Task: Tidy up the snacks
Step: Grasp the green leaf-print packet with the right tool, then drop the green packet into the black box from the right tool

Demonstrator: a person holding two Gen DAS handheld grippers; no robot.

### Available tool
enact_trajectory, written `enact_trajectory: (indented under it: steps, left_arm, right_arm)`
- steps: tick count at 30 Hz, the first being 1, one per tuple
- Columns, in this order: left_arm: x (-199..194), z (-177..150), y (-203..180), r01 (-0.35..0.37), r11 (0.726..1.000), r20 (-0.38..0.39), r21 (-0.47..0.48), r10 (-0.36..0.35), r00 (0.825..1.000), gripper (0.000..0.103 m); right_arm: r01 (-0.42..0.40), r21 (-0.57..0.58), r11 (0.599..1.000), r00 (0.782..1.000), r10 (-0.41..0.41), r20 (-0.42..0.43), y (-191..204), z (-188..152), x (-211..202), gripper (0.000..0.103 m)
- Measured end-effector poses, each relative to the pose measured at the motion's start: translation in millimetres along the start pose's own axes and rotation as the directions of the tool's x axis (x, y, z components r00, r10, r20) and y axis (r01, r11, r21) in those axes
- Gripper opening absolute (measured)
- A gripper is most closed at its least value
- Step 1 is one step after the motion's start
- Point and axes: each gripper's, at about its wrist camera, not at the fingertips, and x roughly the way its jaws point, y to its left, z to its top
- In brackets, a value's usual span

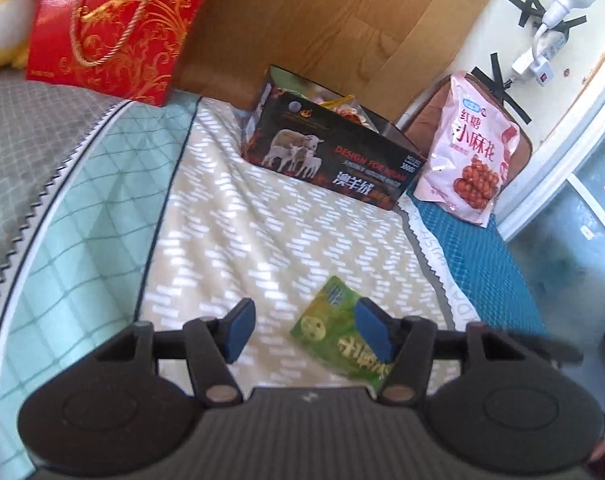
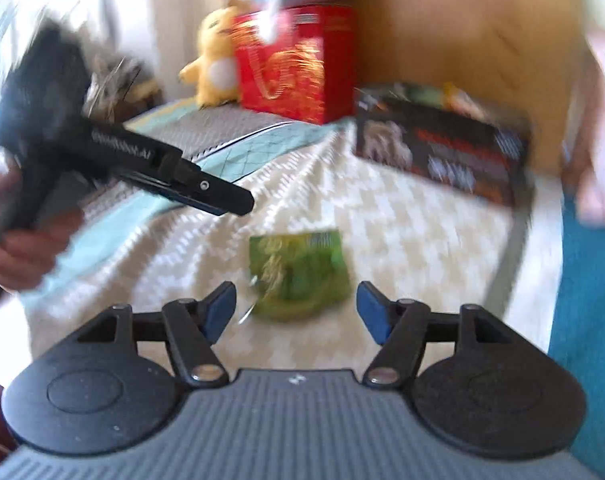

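Both views look forward and downward along a gripper's two fingers, close over a bed (image 1: 270,216). The left wrist view faces the headboard corner, with the black box (image 1: 334,152) and a pink bag (image 1: 468,156) ahead. The right wrist view is blurred and sits further right, taking in the left gripper (image 2: 238,200) and the hand holding it at its left edge. Both share the green packet (image 1: 342,332) (image 2: 298,272), the black box (image 2: 438,148) and the red box (image 1: 114,32) (image 2: 290,64).
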Motion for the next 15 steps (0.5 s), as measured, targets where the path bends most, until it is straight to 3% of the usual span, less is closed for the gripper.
enact_trajectory:
  steps: [2, 5, 8, 10, 13, 15]
  left_arm:
    - [11, 5, -3, 0.021, 1.000, -0.010, 0.012, -0.021, 1.000, 0.056]
    - [35, 5, -6, 0.059, 0.998, -0.070, -0.001, -0.059, 0.996, 0.050]
    - [33, 1, -8, 0.059, 0.998, -0.050, -0.004, -0.059, 0.997, 0.049]
    - [31, -3, -4, 0.077, 0.996, -0.047, -0.033, -0.079, 0.996, 0.049]
    - [28, -9, 0, 0.093, 0.994, -0.024, -0.063, -0.095, 0.995, 0.049]
    - [25, -10, 3, 0.104, 0.992, -0.021, -0.077, -0.106, 0.994, 0.049]
  right_arm:
    - [-0.043, 0.164, 0.985, 0.999, 0.043, 0.002, -15, -11, -5, 0.046]
    - [-0.063, 0.328, 0.943, 0.998, 0.054, 0.034, -27, -18, -2, 0.042]
    - [-0.120, 0.463, 0.878, 0.992, 0.091, 0.084, -40, -16, 2, 0.042]
    - [-0.160, 0.519, 0.839, 0.987, 0.133, 0.090, -45, -11, 14, 0.041]
    - [-0.183, 0.534, 0.825, 0.983, 0.167, 0.079, -39, -8, 31, 0.023]
    - [-0.195, 0.544, 0.816, 0.980, 0.179, 0.083, -42, -6, 29, 0.022]
